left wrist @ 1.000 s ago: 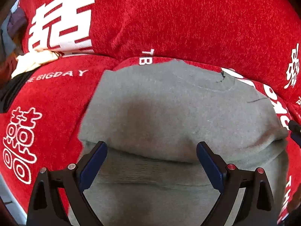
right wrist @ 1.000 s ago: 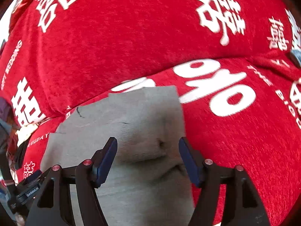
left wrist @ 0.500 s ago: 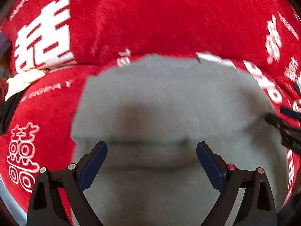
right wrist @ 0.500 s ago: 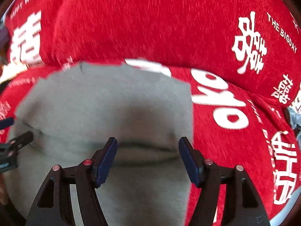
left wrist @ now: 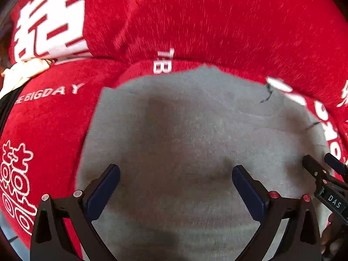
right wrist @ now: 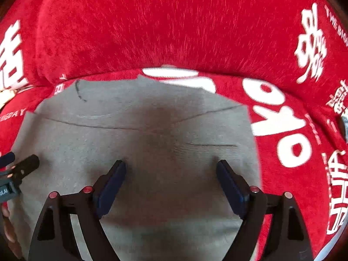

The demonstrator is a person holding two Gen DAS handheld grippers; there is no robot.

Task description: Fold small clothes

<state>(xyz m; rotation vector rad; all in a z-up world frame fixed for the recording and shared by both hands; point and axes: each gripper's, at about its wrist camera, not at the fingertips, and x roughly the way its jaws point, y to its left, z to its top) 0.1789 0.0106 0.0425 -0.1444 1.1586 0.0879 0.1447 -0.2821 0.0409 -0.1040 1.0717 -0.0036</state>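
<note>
Grey garment (left wrist: 184, 130) flat on red cloth (left wrist: 195, 21), left gripper (left wrist: 176, 182) and right gripper (right wrist: 170, 179) fingers just spreading, empty.

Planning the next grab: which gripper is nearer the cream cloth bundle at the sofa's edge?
Left. The left gripper hovers over the grey garment, on the side toward the cream cloth; the right gripper hovers farther away.
</note>
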